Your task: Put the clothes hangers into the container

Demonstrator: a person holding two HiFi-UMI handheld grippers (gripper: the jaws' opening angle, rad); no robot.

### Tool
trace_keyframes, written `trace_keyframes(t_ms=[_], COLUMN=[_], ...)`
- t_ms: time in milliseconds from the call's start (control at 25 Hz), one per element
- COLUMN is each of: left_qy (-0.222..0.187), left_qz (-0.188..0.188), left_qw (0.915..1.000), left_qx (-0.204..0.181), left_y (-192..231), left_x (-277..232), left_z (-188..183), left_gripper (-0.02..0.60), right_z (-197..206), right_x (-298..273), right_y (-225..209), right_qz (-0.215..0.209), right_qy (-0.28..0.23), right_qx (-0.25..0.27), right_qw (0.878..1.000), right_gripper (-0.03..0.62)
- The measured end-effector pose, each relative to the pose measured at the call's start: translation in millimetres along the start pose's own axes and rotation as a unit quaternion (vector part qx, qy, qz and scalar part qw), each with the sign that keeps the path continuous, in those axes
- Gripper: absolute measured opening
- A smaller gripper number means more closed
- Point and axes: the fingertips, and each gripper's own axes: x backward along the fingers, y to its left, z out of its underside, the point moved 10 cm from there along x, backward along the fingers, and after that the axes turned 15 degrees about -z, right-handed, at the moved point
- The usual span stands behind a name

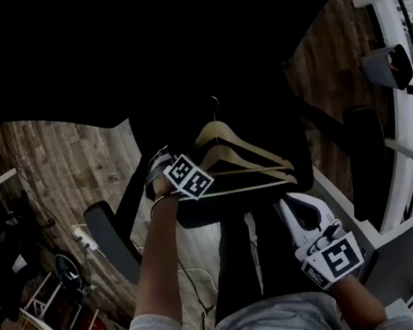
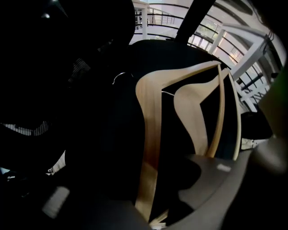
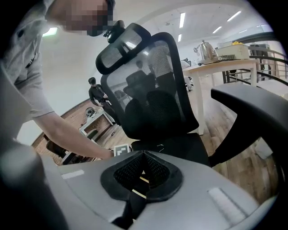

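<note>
Scene: 2 wooden hangers (image 1: 236, 156) lie stacked on the black seat (image 3: 180, 150) of an office chair, hooks pointing away from the person.
Container: not in any view.
Left gripper (image 2: 150, 197): at the left end of the stack. Its jaws stand on either side of 1 sloping arm of the near hanger (image 2: 146, 134) and appear clenched on it, though the view is dark.
Right gripper (image 3: 141, 173): held back near the person's lap, well apart from the stack. Its jaws are pressed together with nothing between them.
Hanger material: pale, smooth wood, probably varnished, with a thin metal hook (image 1: 215, 106).
Hanger shape: broad, flat, curved shoulders that taper outward, joined by a thin straight lower bar.
Seat texture: dark, matt, seemingly padded. The chair back (image 3: 148, 90) is black mesh.
Handling (judged): stiff and light, not fragile. The smooth finish may slip in the jaws, and a grip near 1 end will let the far end swing and sag.
Nesting risk (judged): the 2 hangers overlap, so lifting 1 may drag the other, or the hooks may catch.
Best hold (judged): across the flat of a shoulder, close to the neck for balance. The thin bar is a poorer hold, since it can roll.
</note>
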Motion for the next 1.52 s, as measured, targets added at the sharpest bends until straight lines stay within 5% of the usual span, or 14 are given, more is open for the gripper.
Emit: trace_keyframes(t_ms=[200, 400, 720, 960, 1160, 1520], left_qy=[0.02, -0.021, -0.109, -0.136, -0.169, -0.229], left_qz=[0.002, -0.017, -0.045, -0.065, -0.07, -0.081], left_qw=[0.9998, 0.9995, 0.9896, 0.9807, 0.9674, 0.9314], left_qx=[-0.006, -0.019, 0.082, 0.125, 0.175, 0.271], left_y=[-2.1, -10.7, -1.3, -3.4, 6.1, 8.7], left_x=[-5.1, 15.3, 78.9, 125.7, 176.9, 264.3], left_z=[-2.8, 4.6, 12.0, 22.1, 35.5, 62.9], left_gripper=[0.188, 0.075, 0.069, 0.058, 0.055, 0.052], right_z=[2.0, 6.7, 6.2, -1.3, -10.3, -18.7], right_x=[-1.7, 7.5, 25.6, 45.0, 65.3, 114.6], right_y=[6.8, 20.2, 56.0, 84.3, 114.4, 158.6], right_qz=[-0.009, -0.006, 0.004, 0.019, 0.032, 0.068], right_qy=[-0.006, -0.012, -0.032, -0.057, -0.076, -0.113], right_qx=[0.0, 0.006, 0.03, 0.054, 0.078, 0.112], right_qw=[1.0, 1.0, 0.999, 0.997, 0.994, 0.985], right_gripper=[-0.002, -0.002, -0.002, -0.002, -0.002, -0.002])
